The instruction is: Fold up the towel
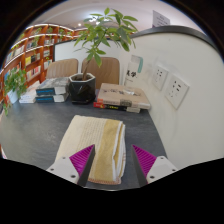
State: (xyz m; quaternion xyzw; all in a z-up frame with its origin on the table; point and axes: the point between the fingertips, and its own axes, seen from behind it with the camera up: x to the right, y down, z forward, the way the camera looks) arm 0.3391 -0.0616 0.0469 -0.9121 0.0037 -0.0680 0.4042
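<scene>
Two tongs (pixel 112 158) fingers with magenta pads (pixel 82 156) reach forward from the bottom of the view, spread apart and released, gripping nothing. Between them lies a cream towel (pixel 96 143), folded into a long strip with a yellowish edge running along its right side; it stretches from between the fingers away along the worktop (pixel 40 125). Its near end sits inside the gap, and it seems to clear both pads, though the left one comes very close.

That worktop is dark grey and smooth. Beyond the towel stands a leafy green plant (pixel 108 32) in a dark pot (pixel 82 88). Left of the pot rests a stack of books (pixel 49 91), and right of it a flat tray or box (pixel 124 97) of papers. On the right rises a white partition wall (pixel 185 60) carrying pale socket plates (pixel 176 90). Behind the worktop are tan chair backs (pixel 62 68), and farther left, bookshelves (pixel 35 45) with orange-red frames filled with books line the room.
</scene>
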